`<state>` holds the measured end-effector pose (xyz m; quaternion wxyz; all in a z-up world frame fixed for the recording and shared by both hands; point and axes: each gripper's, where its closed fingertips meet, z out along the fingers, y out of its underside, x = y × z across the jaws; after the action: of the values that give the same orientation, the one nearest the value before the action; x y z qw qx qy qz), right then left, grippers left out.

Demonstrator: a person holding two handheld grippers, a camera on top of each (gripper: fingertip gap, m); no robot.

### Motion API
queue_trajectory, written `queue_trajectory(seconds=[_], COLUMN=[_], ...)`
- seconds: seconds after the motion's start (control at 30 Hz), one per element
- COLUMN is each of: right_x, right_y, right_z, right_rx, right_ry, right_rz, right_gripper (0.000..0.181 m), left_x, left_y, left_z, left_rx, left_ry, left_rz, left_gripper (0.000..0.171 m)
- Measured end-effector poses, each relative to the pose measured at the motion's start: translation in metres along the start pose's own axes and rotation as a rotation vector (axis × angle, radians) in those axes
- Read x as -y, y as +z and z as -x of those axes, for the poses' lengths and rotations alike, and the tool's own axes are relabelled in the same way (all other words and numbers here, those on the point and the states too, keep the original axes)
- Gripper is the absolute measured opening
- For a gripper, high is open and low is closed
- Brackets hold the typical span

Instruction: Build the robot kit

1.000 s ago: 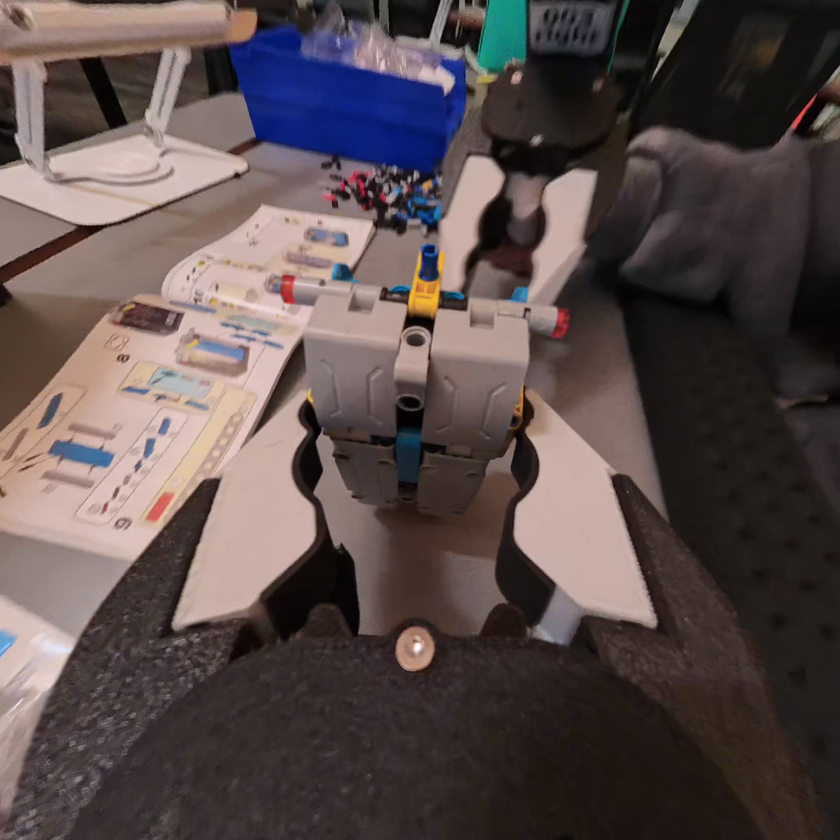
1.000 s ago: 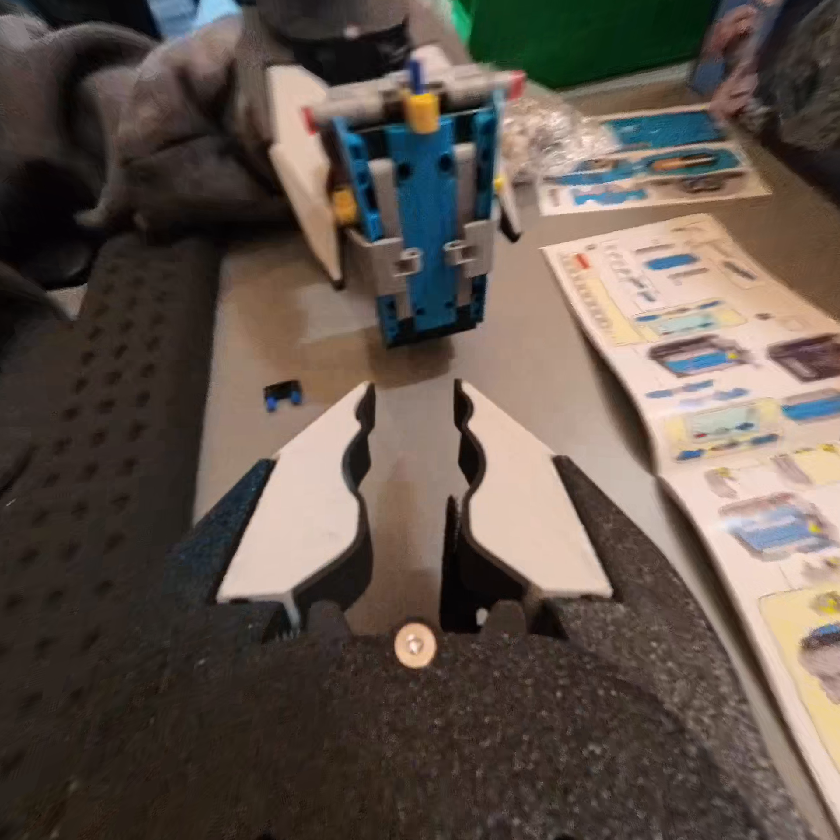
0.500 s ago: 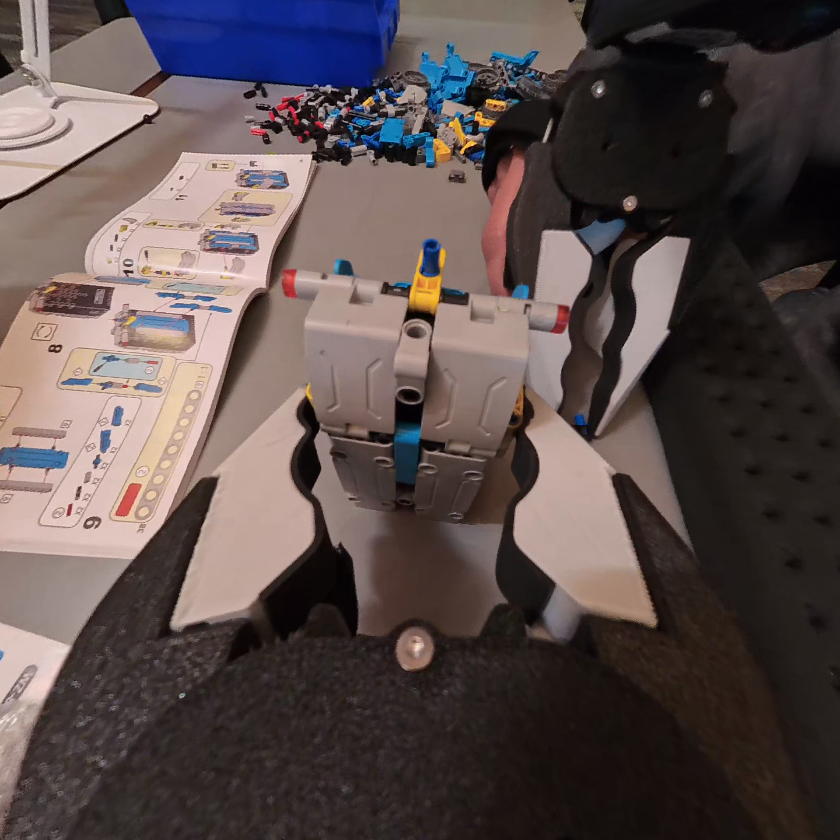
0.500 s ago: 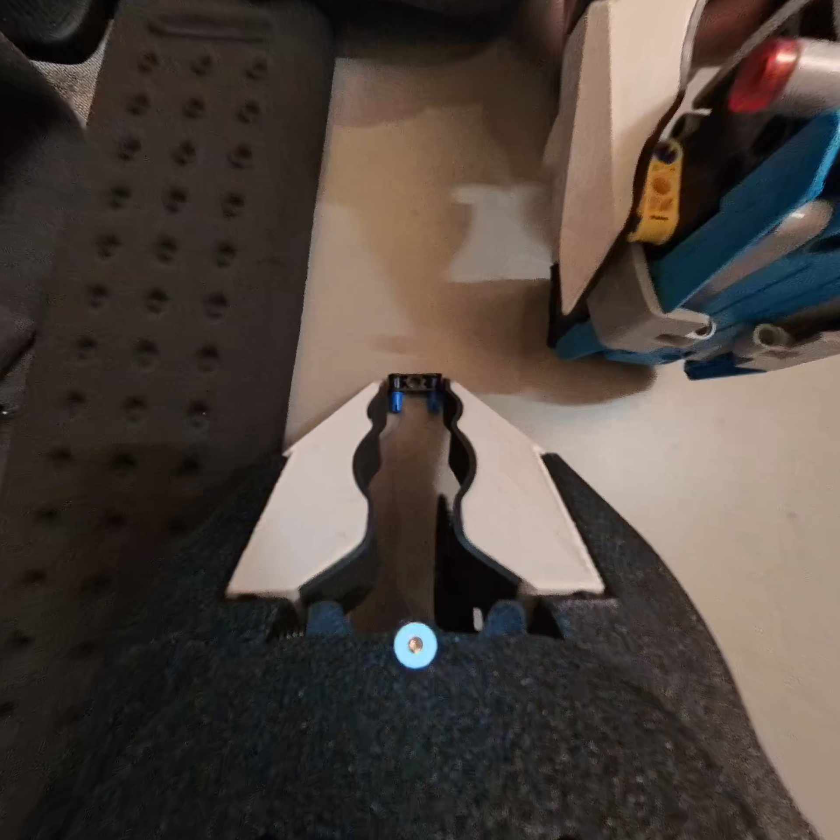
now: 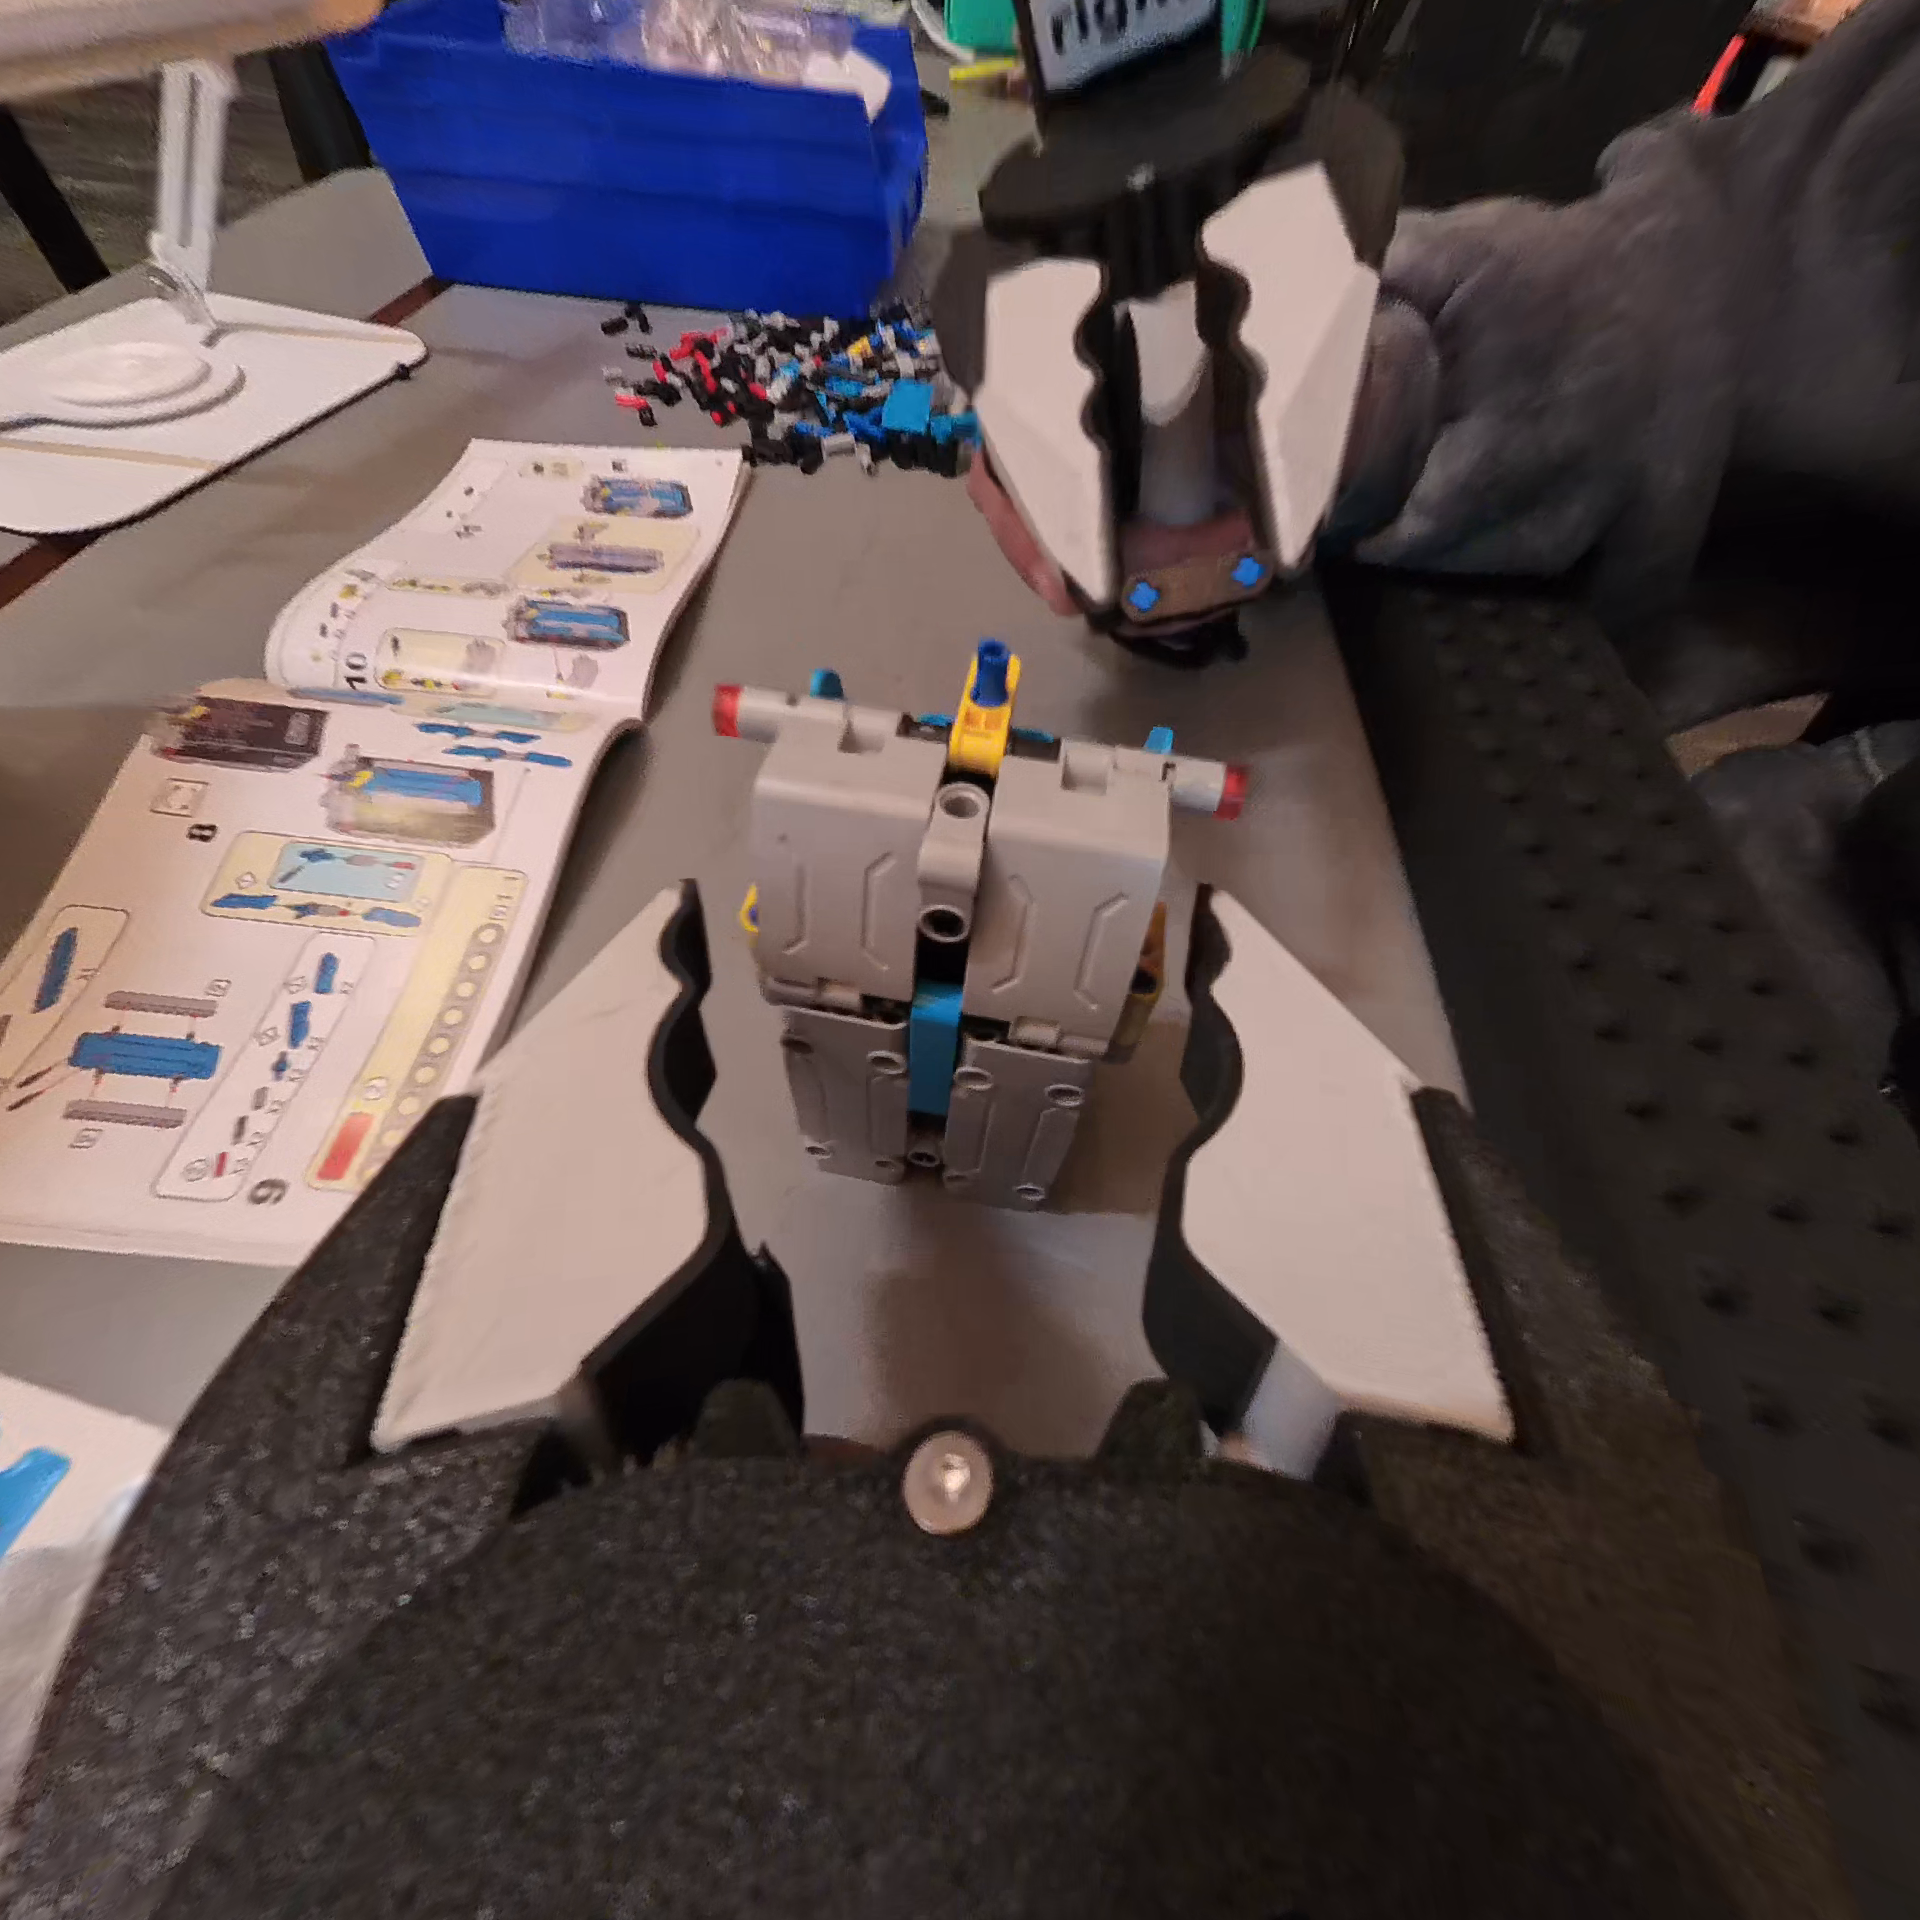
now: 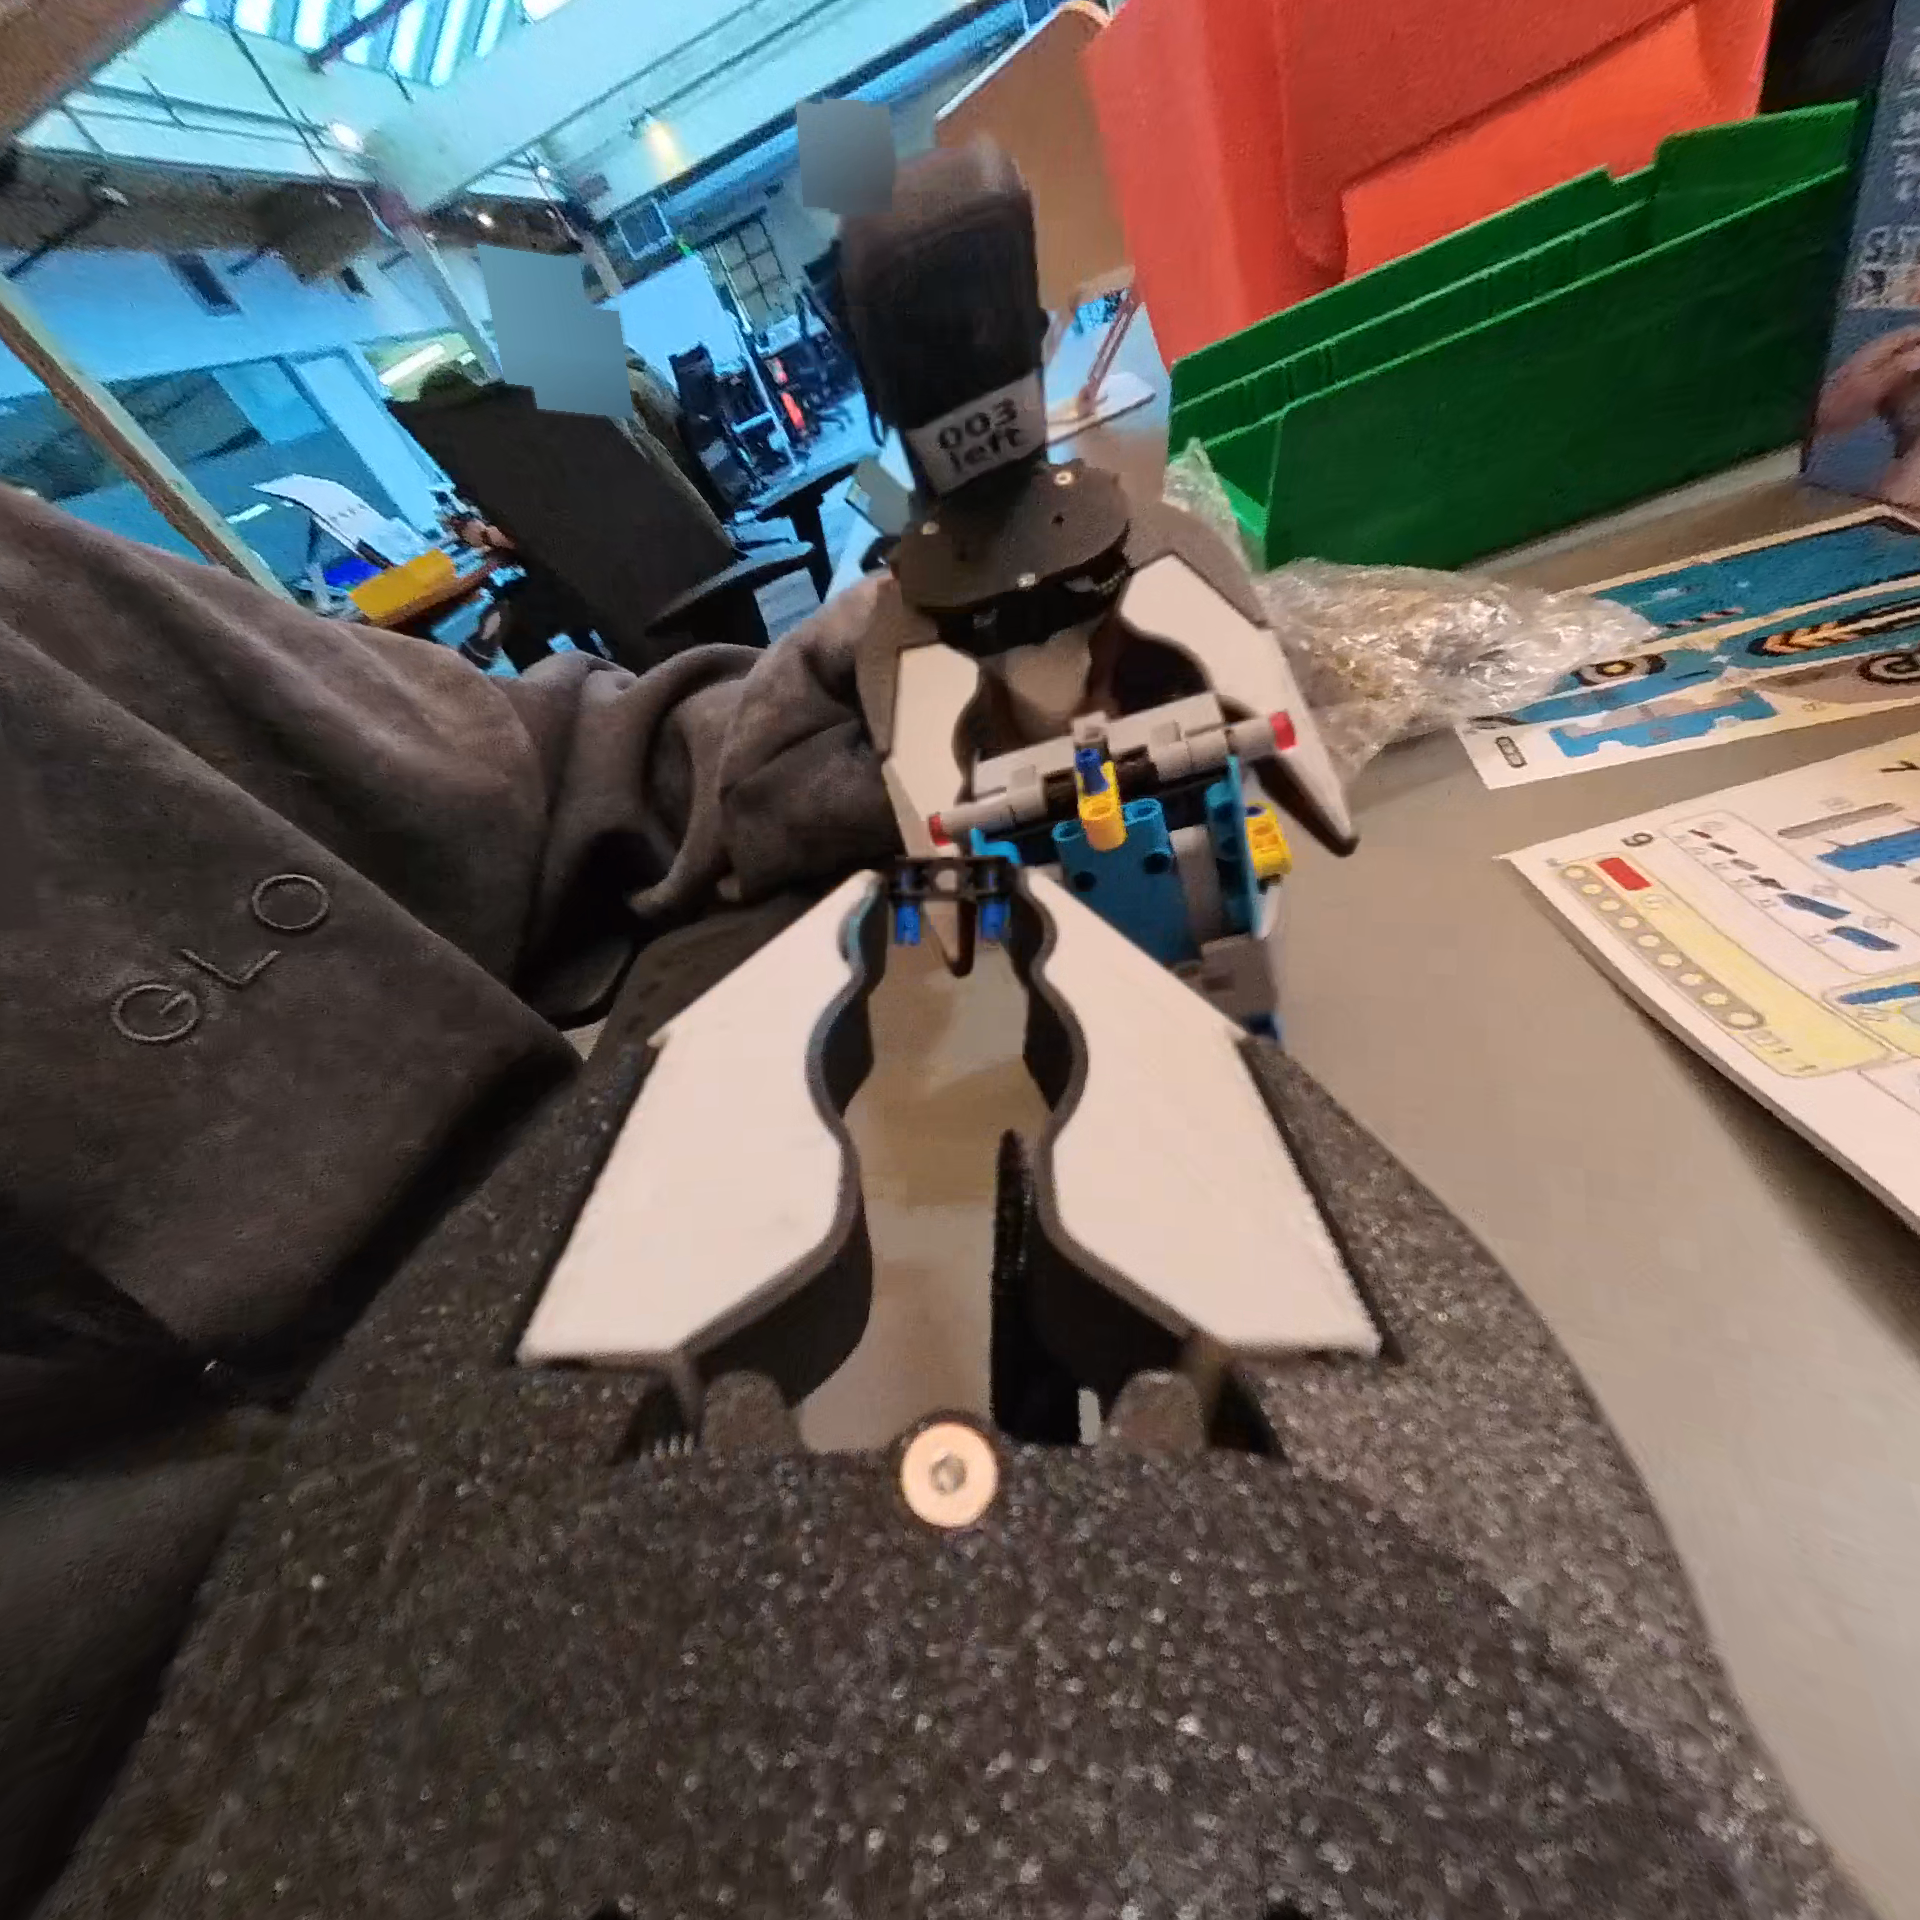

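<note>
My left gripper (image 5: 945, 904) is shut on a grey and blue brick model (image 5: 956, 935) and holds it upright, its cross axle with red tips on top. The model also shows in the right wrist view (image 6: 1132, 831), between the left gripper's fingers. My right gripper (image 6: 948, 894) is shut on a small black piece with two blue pins (image 6: 940, 881), held at its fingertips just in front of and to the left of the model. In the left wrist view the right gripper (image 5: 1184, 592) hangs beyond the model with that piece (image 5: 1195, 587) between its tips.
An open instruction booklet (image 5: 364, 883) lies left of the model. Behind it are a pile of loose pieces (image 5: 800, 395), a blue bin (image 5: 644, 177) and a white stand base (image 5: 156, 395). A black perforated mat (image 5: 1662, 1039) lies on the right. A green bin (image 6: 1558, 395) and a grey sleeve (image 6: 260, 831) show in the right wrist view.
My right gripper went down to the small black piece on the table, shut on it and lifted it up near the model. My left gripper kept its hold on the model.
</note>
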<state>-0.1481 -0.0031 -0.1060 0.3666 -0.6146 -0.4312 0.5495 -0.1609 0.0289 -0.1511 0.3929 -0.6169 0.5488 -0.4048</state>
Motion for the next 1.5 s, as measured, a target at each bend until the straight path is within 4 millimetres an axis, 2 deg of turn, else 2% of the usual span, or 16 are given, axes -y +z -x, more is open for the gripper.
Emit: queue_trajectory(seconds=[0.13,0.2,0.23,0.3,0.4,0.43,0.47,0.63,0.7,0.83,0.97,1.07,1.27,1.37,1.43,1.5], right_x=[0.017,0.031,0.04,0.055,0.055,0.052,0.05,0.047,0.046,0.048,0.046,0.043,0.037,0.044,0.045,0.044], right_y=[-0.004,-0.007,-0.009,-0.012,-0.008,-0.005,-0.002,0.002,0.001,-0.001,-0.002,-0.002,-0.007,-0.011,-0.013,-0.011], right_z=[0.013,0.022,0.026,0.026,0.018,0.017,0.016,0.02,0.018,0.015,0.014,0.016,0.026,0.025,0.02,0.023], right_rx=[0.068,0.151,0.204,0.274,0.275,0.269,0.256,0.246,0.234,0.248,0.262,0.274,0.29,0.31,0.32,0.358], right_ry=[0.045,0.14,0.213,0.34,0.439,0.451,0.454,0.429,0.424,0.453,0.464,0.445,0.292,0.337,0.391,0.435], right_rz=[-0.082,-0.161,-0.216,-0.321,-0.372,-0.364,-0.355,-0.332,-0.337,-0.359,-0.35,-0.32,-0.226,-0.277,-0.304,-0.31], right_gripper=[0.023,0.023,0.023,0.023,0.023,0.023,0.024,0.023,0.023,0.023,0.023,0.023,0.023,0.023,0.023,0.023], left_x=[0.034,0.063,0.074,0.089,0.098,0.098,0.097,0.087,0.093,0.093,0.09,0.088,0.089,0.09,0.089,0.087], left_y=[-0.035,-0.054,-0.058,-0.05,-0.025,-0.018,-0.013,-0.003,-0.011,-0.015,-0.014,-0.013,-0.011,-0.016,-0.014,-0.01], left_z=[0.006,0.0,-0.009,-0.023,-0.039,-0.041,-0.041,-0.038,-0.036,-0.035,-0.036,-0.038,-0.051,-0.048,-0.05,-0.047], left_rx=[0.059,0.101,0.14,0.28,0.43,0.472,0.509,0.594,0.657,0.674,0.67,0.633,0.499,0.553,0.581,0.632], left_ry=[0.029,0.104,0.186,0.37,0.481,0.511,0.548,0.618,0.65,0.661,0.703,0.704,0.636,0.663,0.721,0.764], left_rz=[-0.123,-0.233,-0.272,-0.303,-0.326,-0.32,-0.311,-0.274,-0.307,-0.308,-0.291,-0.285,-0.326,-0.342,-0.325,-0.292], left_gripper=[0.089,0.072,0.059,0.051,0.058,0.068,0.068,0.047,0.022,0.022,0.002,0.0,0.0,0.0,0.027,0.029])
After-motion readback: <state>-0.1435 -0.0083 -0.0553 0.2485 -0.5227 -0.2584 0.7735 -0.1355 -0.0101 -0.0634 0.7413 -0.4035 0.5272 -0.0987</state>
